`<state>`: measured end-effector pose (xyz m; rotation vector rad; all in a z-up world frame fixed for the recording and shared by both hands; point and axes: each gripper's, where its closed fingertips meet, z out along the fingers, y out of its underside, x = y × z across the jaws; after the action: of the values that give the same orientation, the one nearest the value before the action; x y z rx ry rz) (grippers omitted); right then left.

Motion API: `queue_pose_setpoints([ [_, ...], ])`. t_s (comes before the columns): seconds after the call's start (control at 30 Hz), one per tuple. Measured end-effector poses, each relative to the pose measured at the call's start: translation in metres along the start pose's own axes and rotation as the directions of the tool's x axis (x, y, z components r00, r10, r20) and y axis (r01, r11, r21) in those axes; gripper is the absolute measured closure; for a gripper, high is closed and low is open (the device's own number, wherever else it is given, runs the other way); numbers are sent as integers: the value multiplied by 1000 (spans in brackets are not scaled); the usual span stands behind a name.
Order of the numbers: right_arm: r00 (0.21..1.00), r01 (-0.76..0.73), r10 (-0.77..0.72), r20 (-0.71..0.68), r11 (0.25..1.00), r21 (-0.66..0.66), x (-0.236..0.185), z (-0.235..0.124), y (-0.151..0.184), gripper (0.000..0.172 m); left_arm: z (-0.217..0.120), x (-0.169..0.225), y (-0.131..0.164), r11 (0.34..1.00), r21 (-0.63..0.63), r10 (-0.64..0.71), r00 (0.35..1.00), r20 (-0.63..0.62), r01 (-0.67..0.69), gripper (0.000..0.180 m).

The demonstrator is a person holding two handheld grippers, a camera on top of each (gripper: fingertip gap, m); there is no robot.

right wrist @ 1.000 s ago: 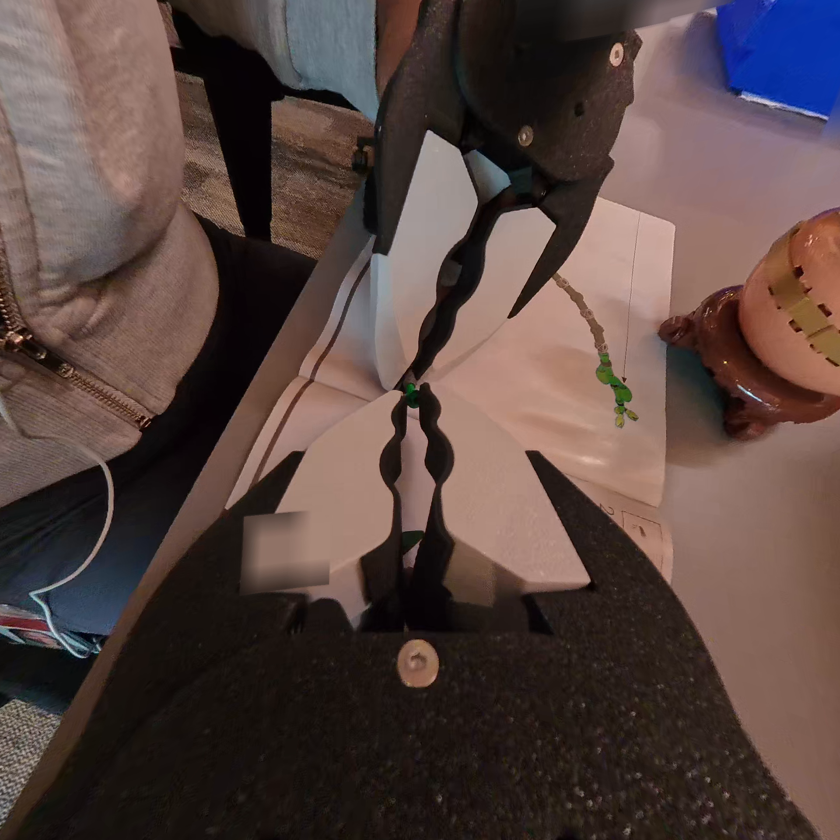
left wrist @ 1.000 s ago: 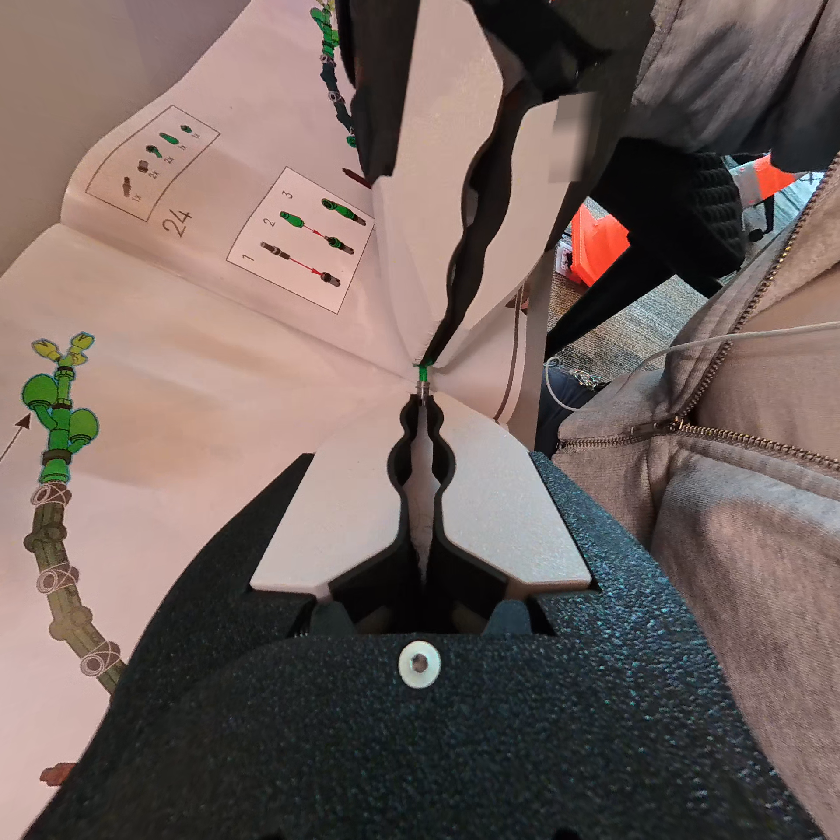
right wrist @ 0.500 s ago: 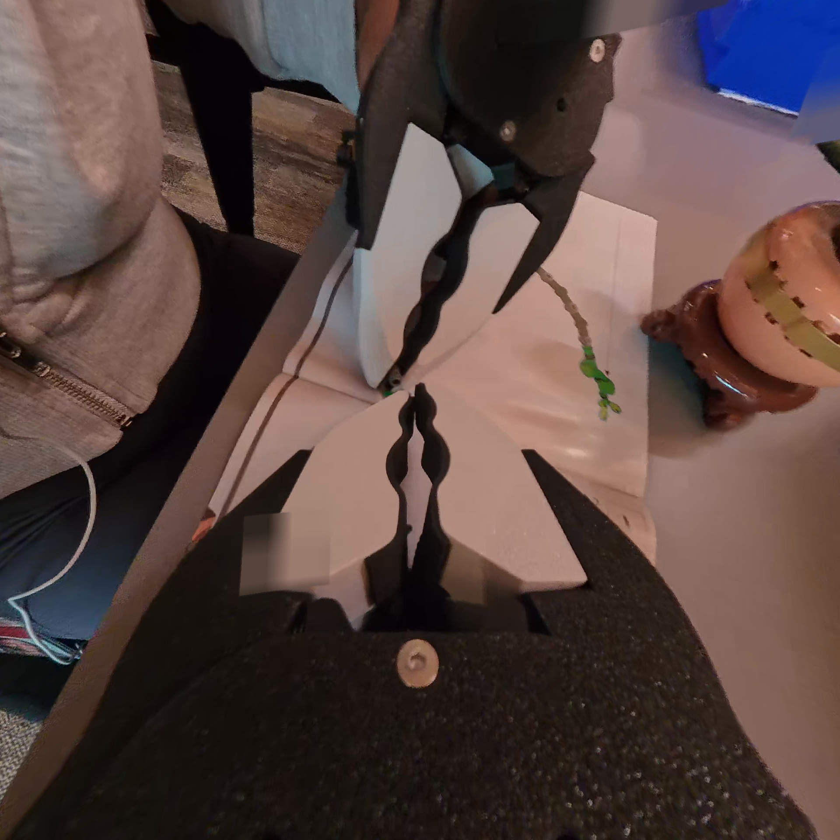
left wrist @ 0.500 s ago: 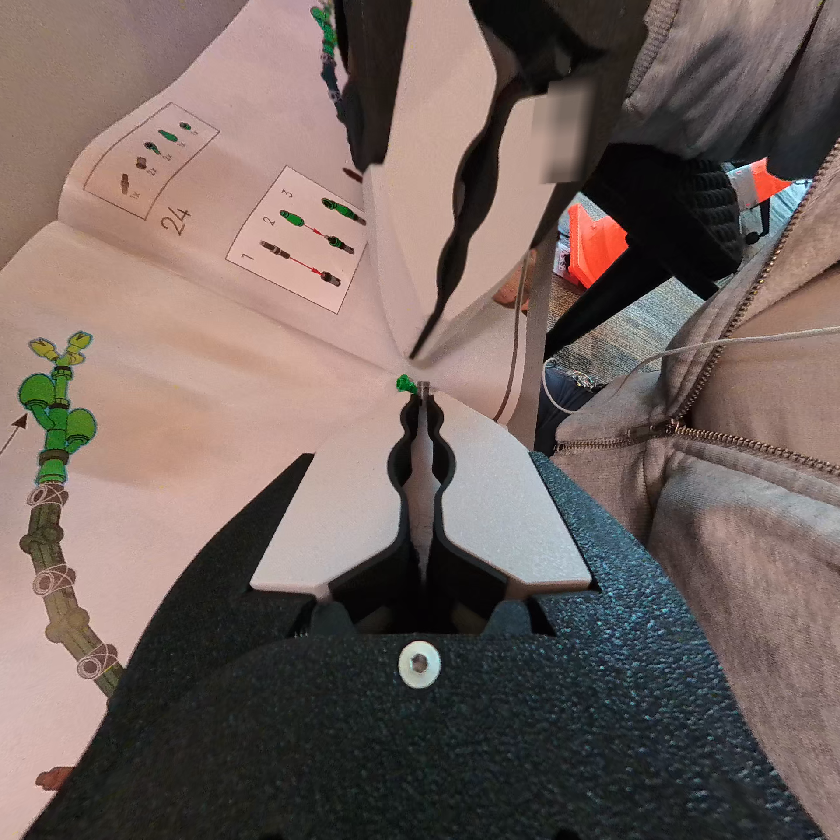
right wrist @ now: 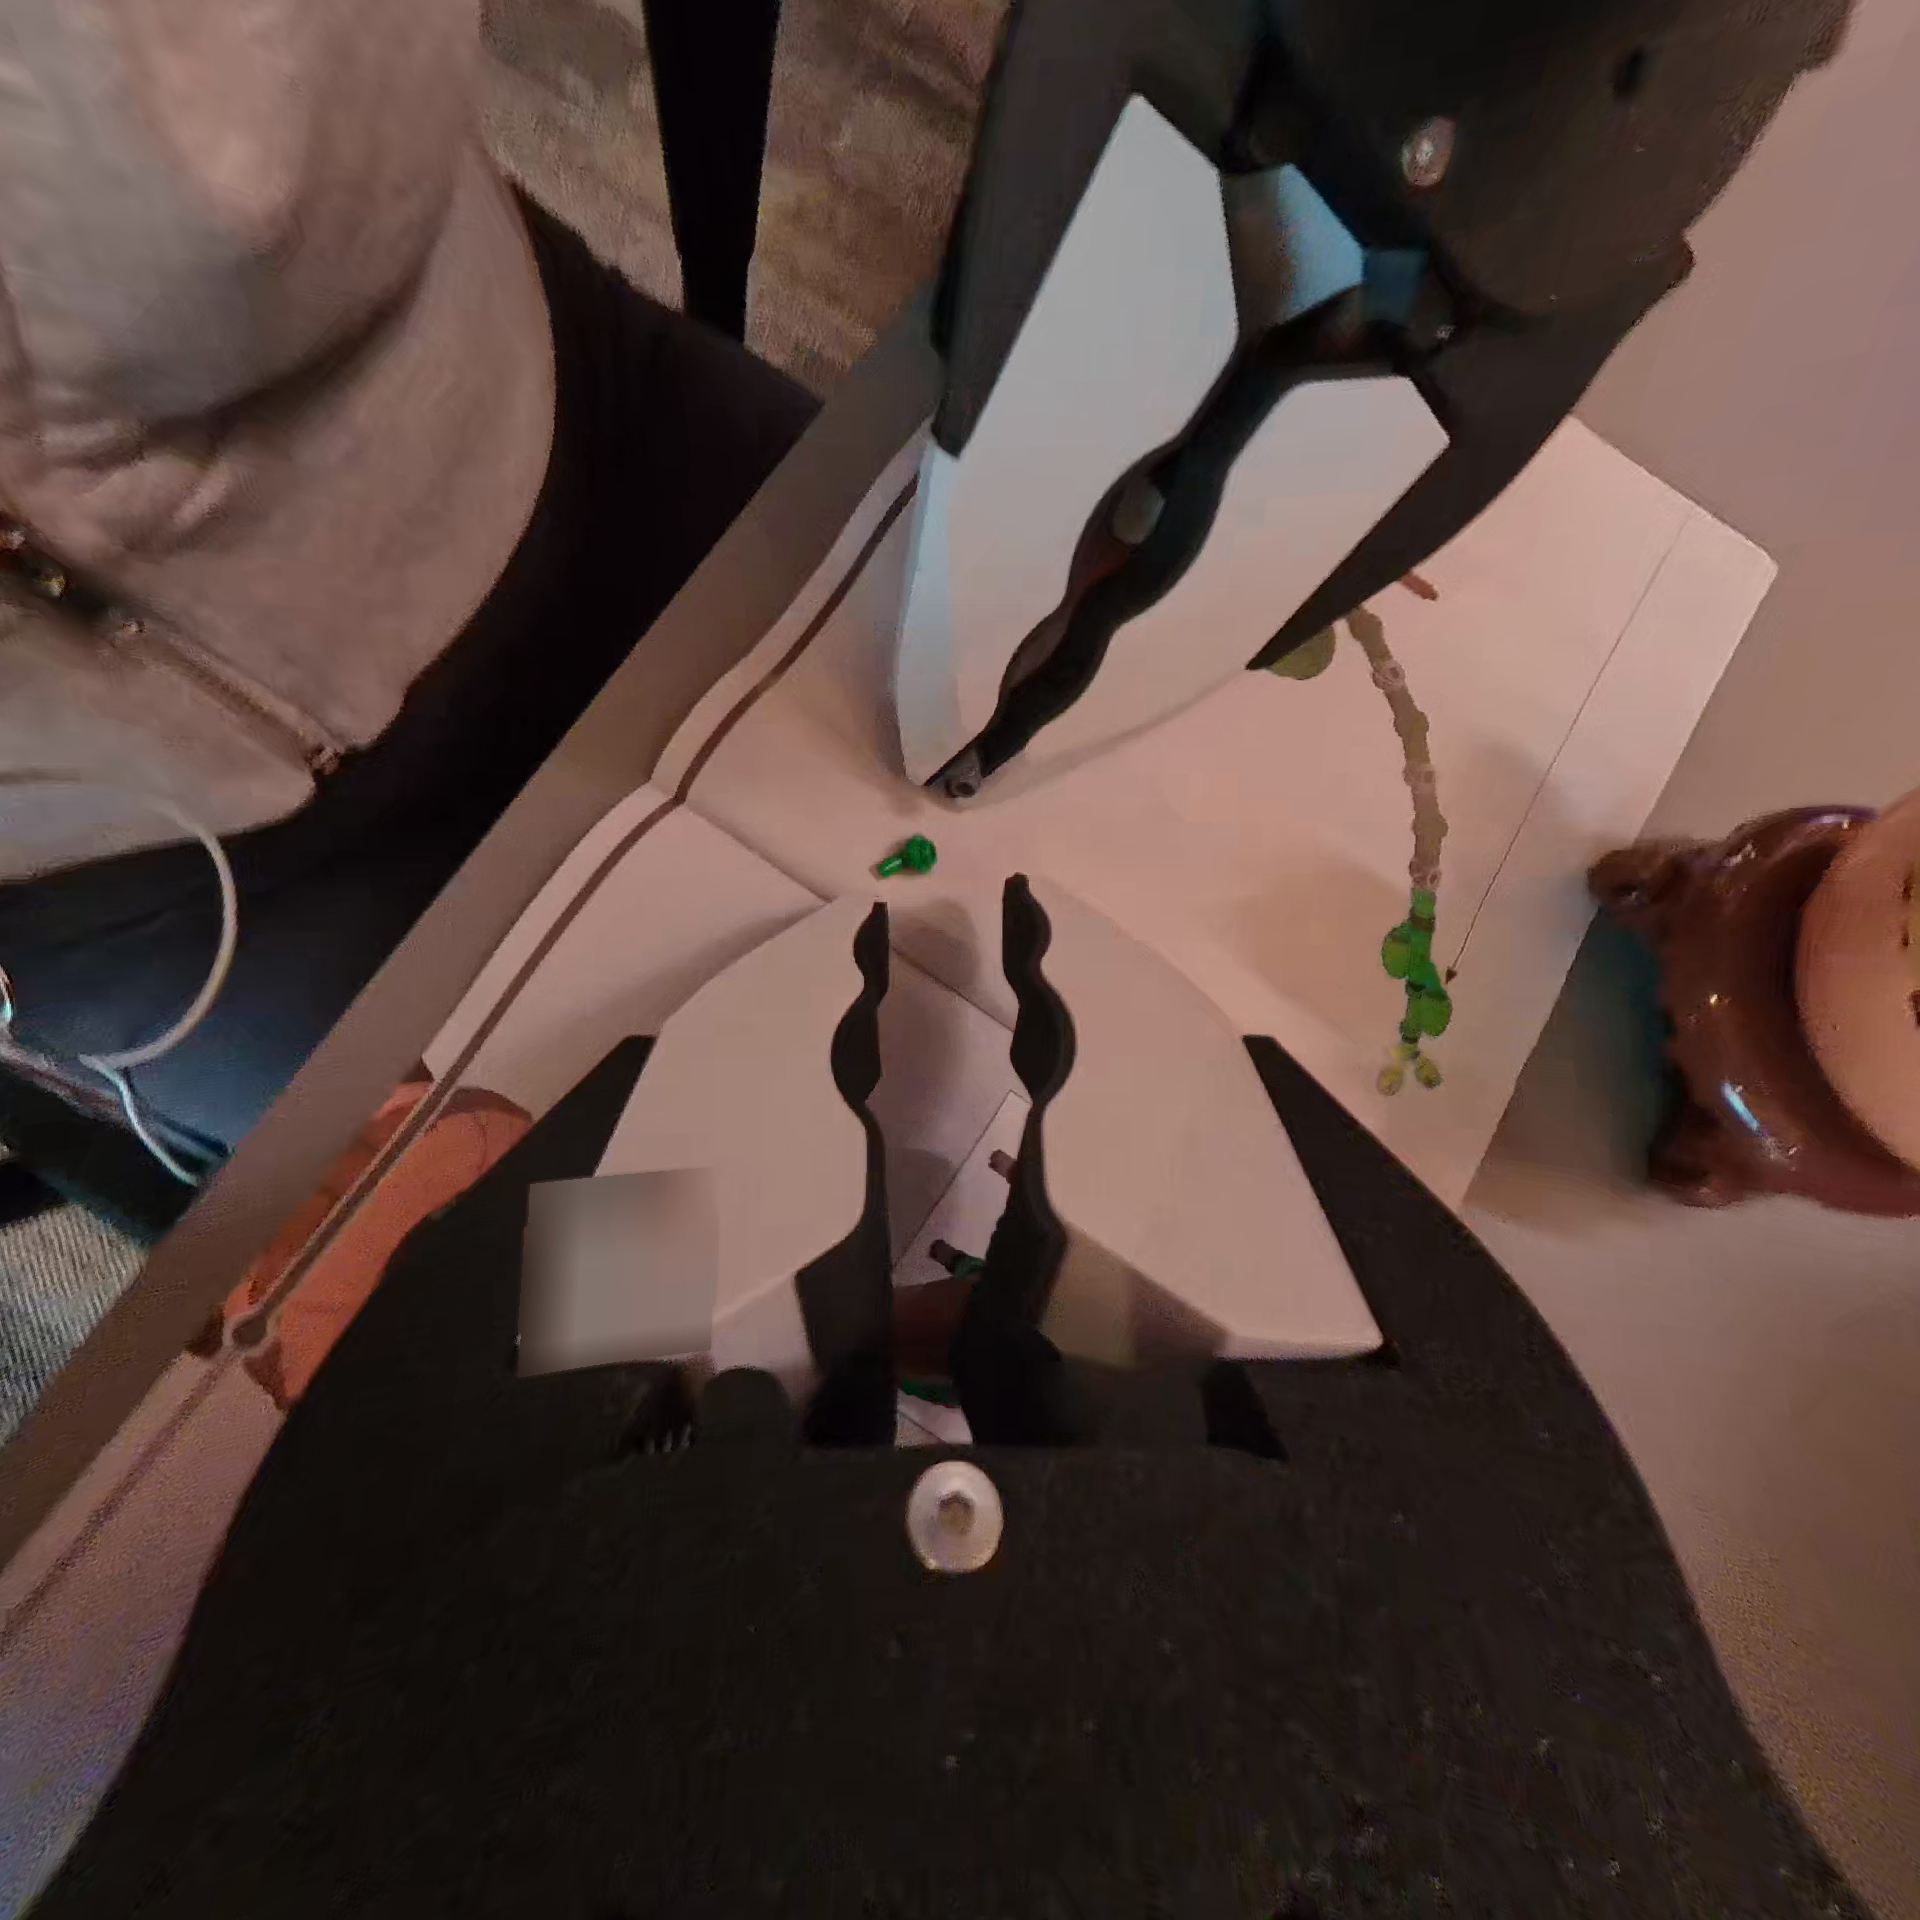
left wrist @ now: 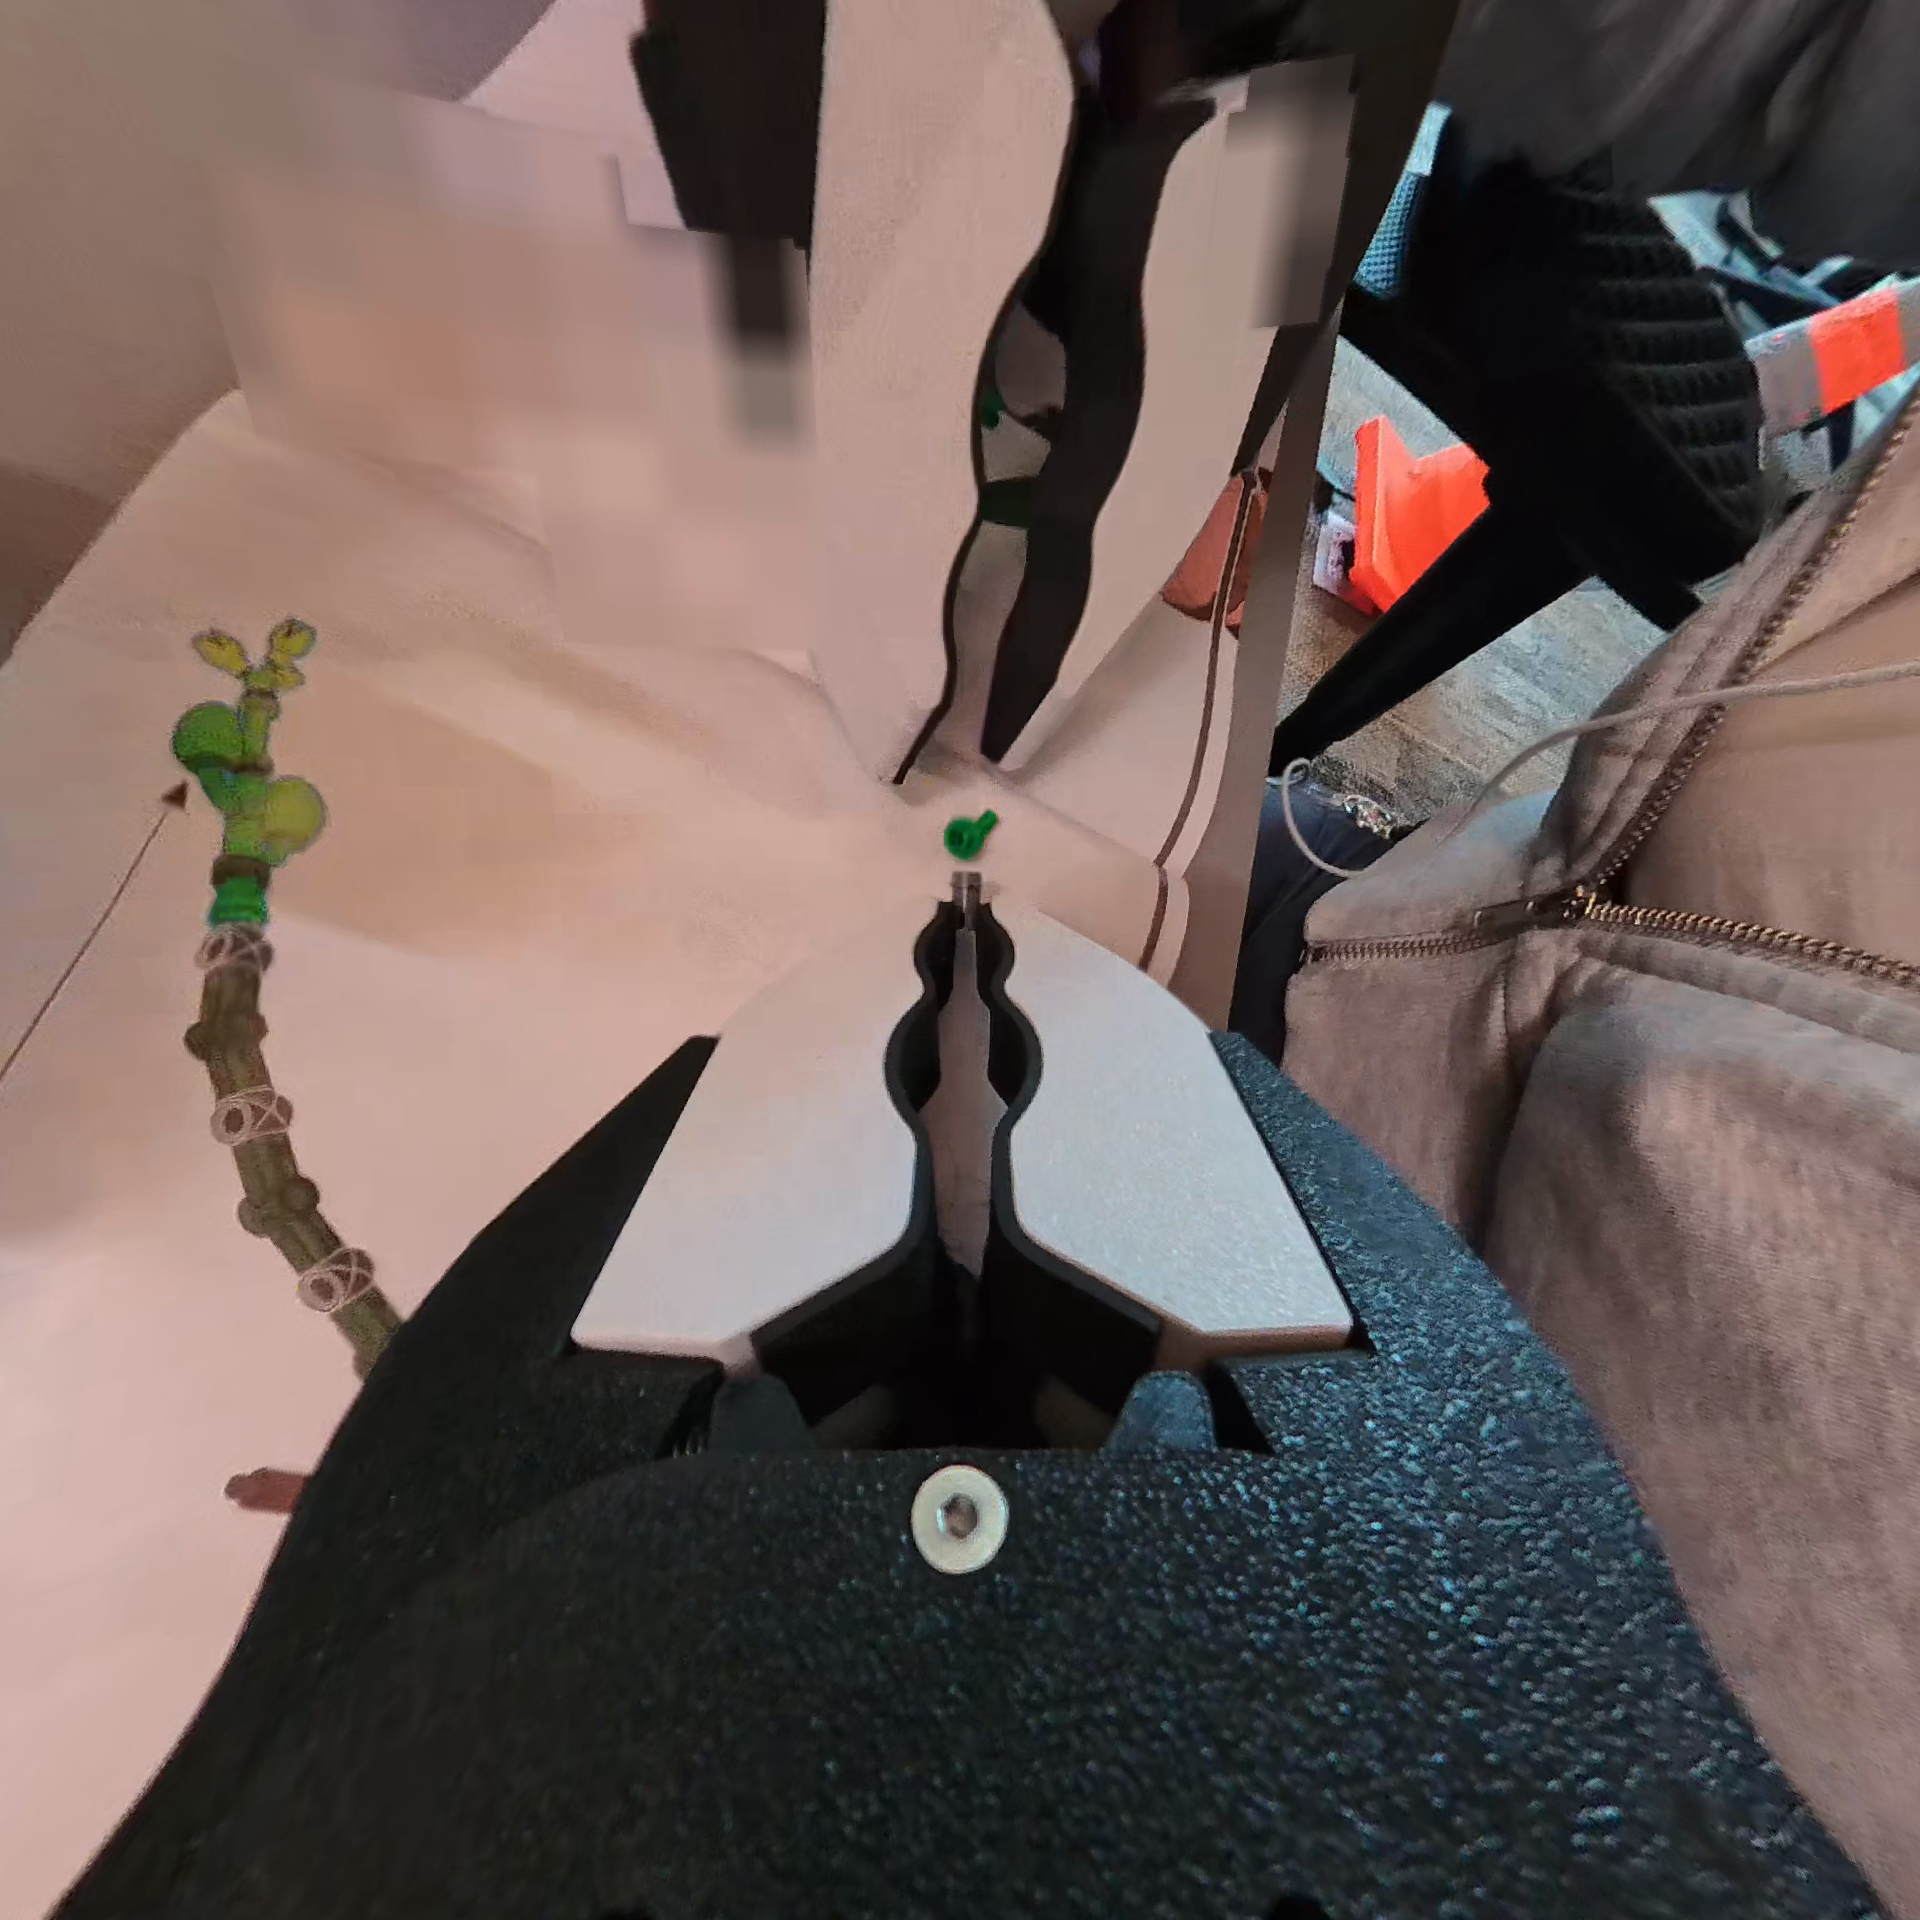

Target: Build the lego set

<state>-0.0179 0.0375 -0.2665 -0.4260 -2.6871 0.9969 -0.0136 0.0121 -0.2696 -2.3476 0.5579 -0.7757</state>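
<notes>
Right gripper (right wrist: 943, 891) fingers spread, nothing between them. Small green piece (right wrist: 908, 858) lies loose on the open booklet (right wrist: 1195, 883), just ahead-left of its tips. Beyond, left gripper (left wrist: 968, 902) pinches a small grey peg (left wrist: 970, 886). Brown-and-pink figure (right wrist: 1766, 997) far right.
</notes>
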Motion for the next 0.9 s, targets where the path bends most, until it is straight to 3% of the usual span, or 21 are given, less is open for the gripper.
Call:
queue_pose_setpoints([
  [0.1, 999, 32, -31, 10, 998, -62, -2, -3, 4, 156, 2, 3, 1, 1000, 0, 21, 1000, 4, -21, 177],
  [0.3, 997, 42, -44, -57, 999, -29, 2, -5, -2, 165, 2, 4, 1, 1000, 12, 22, 1000, 4, -23, 177],
  [0.47, 988, -150, 151, 18, 986, -72, -1, 8, -7, 159, 1, 4, 1, 1000, 9, 30, 999, 17, -30, 177],
  [0.6, 975, -222, 219, -33, 966, -131, -2, 12, 2, 167, 0, 4, 1, 999, 9, 33, 999, 23, -33, 177],
  [0.7, 956, -285, 276, -103, 955, -81, 1, 7, 4, 169, 0, 5, 2, 999, 11, 35, 999, 17, -35, 177],
  [0.8, 847, -482, 489, -208, 872, 87, 11, -5, 10, 169, 0, 6, 1, 999, 18, 39, 999, 14, -39, 177],
  [0.9, 625, -623, 693, -360, 721, 305, 24, -17, 20, 169, 0, 5, 1, 999, 27, 36, 999, 15, -36, 177],
])
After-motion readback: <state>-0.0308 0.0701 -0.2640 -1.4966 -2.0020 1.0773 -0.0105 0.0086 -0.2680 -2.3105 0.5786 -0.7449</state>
